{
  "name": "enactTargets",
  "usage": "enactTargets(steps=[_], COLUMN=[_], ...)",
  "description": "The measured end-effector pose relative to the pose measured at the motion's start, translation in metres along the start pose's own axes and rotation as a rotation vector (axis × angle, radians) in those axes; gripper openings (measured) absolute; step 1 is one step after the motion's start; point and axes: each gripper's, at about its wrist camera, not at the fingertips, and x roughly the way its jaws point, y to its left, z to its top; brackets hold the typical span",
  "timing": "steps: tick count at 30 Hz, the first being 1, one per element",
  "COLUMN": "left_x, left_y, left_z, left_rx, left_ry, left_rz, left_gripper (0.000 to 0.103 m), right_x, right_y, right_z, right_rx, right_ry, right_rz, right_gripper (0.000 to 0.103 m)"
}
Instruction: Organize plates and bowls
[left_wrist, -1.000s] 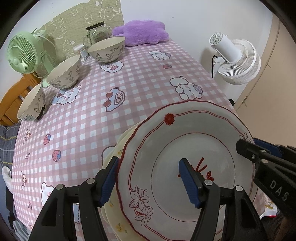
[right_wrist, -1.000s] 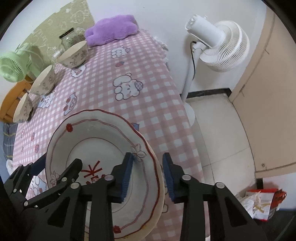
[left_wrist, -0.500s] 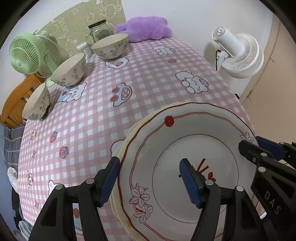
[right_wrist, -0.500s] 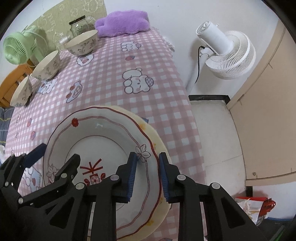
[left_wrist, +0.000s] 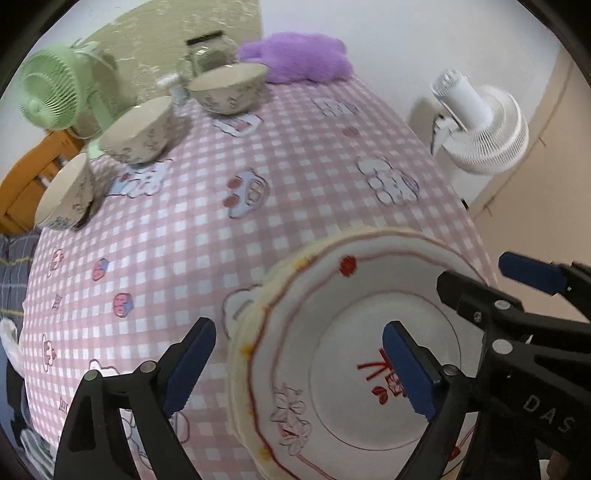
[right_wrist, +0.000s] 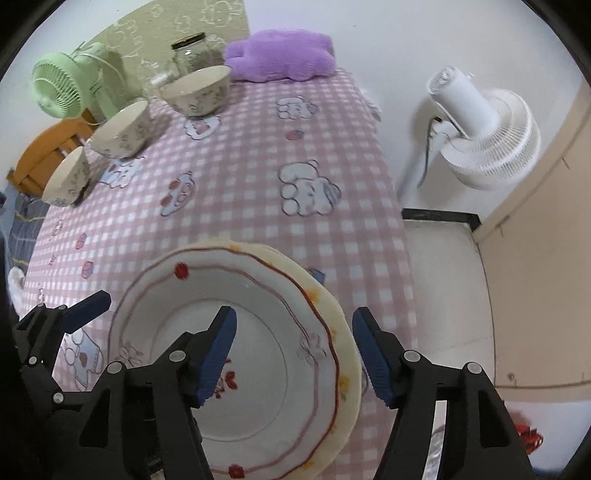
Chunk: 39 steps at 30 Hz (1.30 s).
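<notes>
A white plate with a red rim line (left_wrist: 332, 350) (right_wrist: 258, 354) lies on top of a cream plate (left_wrist: 240, 354) (right_wrist: 347, 332) at the near right corner of the table. My left gripper (left_wrist: 299, 365) is open, its jaws straddling the plates' left rim without gripping. My right gripper (right_wrist: 295, 350) is open, its jaws straddling the right rim. Three patterned bowls (left_wrist: 231, 88) (left_wrist: 142, 129) (left_wrist: 66, 195) stand apart in a row at the far left; they also show in the right wrist view (right_wrist: 197, 90) (right_wrist: 122, 129) (right_wrist: 68, 177).
The table has a pink checked cloth (left_wrist: 207, 206). A green fan (left_wrist: 51, 96), a glass jar (right_wrist: 192, 51) and a purple cushion (left_wrist: 299, 55) stand at the far end. A white floor fan (right_wrist: 480, 129) stands off the table's right edge. A wooden chair (right_wrist: 44, 155) is at left.
My right gripper opened and let go of the plate's rim. The red-rimmed plate came down onto the cream plate. Both grippers drew back a little.
</notes>
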Motion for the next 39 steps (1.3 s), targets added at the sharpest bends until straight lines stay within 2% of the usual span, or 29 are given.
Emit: enactTargets(steps=[7, 12, 18, 22, 27, 31, 35, 39], left_x=[-0.009, -0.015, -0.024, -0.03, -0.033, -0.034, -0.034, -0.028], left_y=[0.034, 0.073, 0.128, 0.168, 0.214, 0.248, 0.28, 0.309], left_z=[0.003, 0.002, 0.002, 0.004, 0.01, 0.02, 0.031, 0.05], left_rx=[-0.087, -0.118, -0.085, -0.07, -0.031, -0.043, -0.098, -0.131], left_ry=[-0.044, -0.073, -0.091, -0.118, -0.166, -0.186, -0.195, -0.204], left_rz=[0.028, 0.033, 0.031, 0.052, 0.028, 0.045, 0.006, 0.069], left_gripper=[0.094, 0.093, 0.09, 0.089, 0.085, 0.081, 0.068, 0.06], right_x=[0.002, 0.002, 0.0, -0.003, -0.008, -0.006, -0.004, 0.005], right_y=[0.028, 0.062, 0.118, 0.163, 0.214, 0.249, 0.28, 0.307], right_z=[0.014, 0.022, 0.025, 0.031, 0.038, 0.051, 0.073, 0.098], right_rx=[-0.033, -0.036, 0.005, 0.029, 0.053, 0.056, 0.048, 0.045], right_ry=[-0.01, -0.028, -0.057, -0.095, -0.168, -0.193, -0.229, -0.249], right_rz=[0.07, 0.074, 0.038, 0.028, 0.008, 0.01, 0.007, 0.01], right_gripper=[0.068, 0.068, 0.068, 0.068, 0.068, 0.068, 0.069, 0.068])
